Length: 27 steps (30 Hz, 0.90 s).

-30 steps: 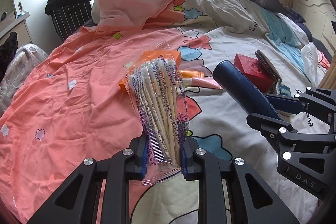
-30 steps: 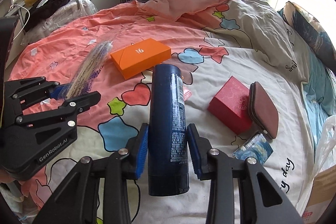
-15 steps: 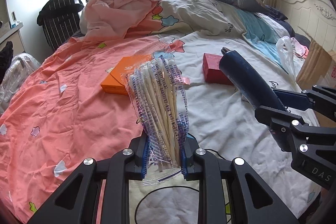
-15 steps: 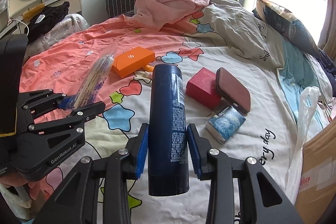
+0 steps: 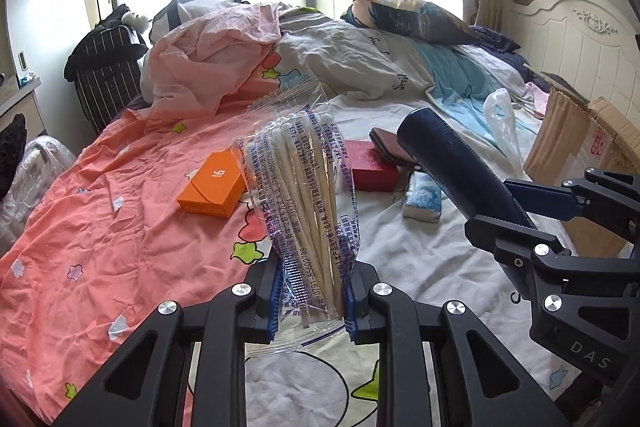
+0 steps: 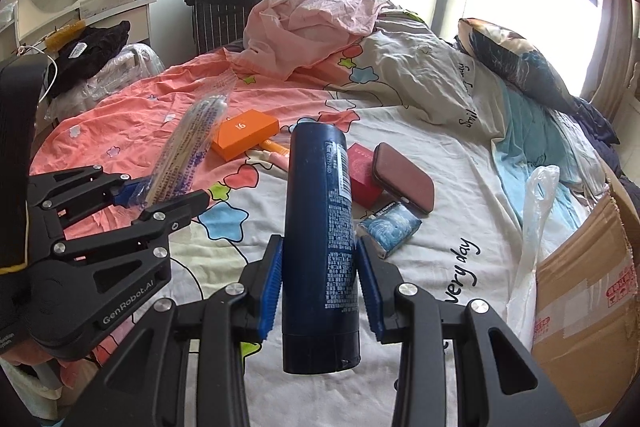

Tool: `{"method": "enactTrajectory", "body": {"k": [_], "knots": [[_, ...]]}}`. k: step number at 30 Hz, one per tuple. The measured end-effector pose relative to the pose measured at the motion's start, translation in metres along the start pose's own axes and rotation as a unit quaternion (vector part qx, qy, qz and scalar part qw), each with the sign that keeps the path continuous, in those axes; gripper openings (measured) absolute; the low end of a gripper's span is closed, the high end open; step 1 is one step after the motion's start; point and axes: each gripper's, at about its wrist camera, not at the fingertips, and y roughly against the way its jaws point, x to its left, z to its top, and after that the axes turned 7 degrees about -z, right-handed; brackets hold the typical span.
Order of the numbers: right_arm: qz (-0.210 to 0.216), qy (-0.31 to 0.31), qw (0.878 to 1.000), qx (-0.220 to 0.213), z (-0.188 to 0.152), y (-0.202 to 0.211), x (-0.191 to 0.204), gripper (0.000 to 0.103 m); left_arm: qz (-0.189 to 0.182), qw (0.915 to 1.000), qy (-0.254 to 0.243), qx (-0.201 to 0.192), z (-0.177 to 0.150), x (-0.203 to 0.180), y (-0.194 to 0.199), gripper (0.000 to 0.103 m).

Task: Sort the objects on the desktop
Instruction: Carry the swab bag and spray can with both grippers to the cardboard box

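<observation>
The packet of cotton swabs stands clamped at its lower end between the fingers of the left gripper, its long axis running straight out along them and tilting up and away over the bed. Beside it, the dark blue bottle sits the same way in the right gripper: both pads press its lower body, cap end nearest the camera, base pointing out over the bedding. So each thing lies in line with the fingers that hold it, clear of the bed, and the two grippers hang near each other, side by side.

The coming move likely turns on the cardboard box at the bed's right edge, just past a white plastic bag. It lies to the right of both hands, and the right gripper with the bottle is the nearer

Left on the bed are an orange box, a red box, a maroon case and a blue tissue pack
</observation>
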Motion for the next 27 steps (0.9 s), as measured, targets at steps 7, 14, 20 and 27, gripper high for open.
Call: {"method": "enactTrajectory", "body": {"k": [7, 14, 20, 27], "knots": [[-0.014, -0.002, 1.000, -0.007, -0.002, 0.019, -0.012, 0.034, -0.015, 0.9996, -0.019, -0.012, 0.009, -0.028, 0.010, 0.024], [-0.024, -0.009, 1.000, -0.009, -0.007, 0.028, -0.028, 0.034, -0.023, 0.9990, -0.036, -0.016, 0.016, -0.056, 0.011, 0.024], [-0.037, -0.021, 0.999, -0.006, -0.010, 0.036, -0.050, 0.034, -0.032, 0.9980, -0.051, -0.018, 0.025, -0.080, 0.009, 0.024], [-0.062, -0.036, 0.997, -0.006, -0.013, 0.049, -0.080, 0.034, -0.046, 0.9958, -0.076, -0.021, 0.040, -0.116, 0.005, 0.024]]}}
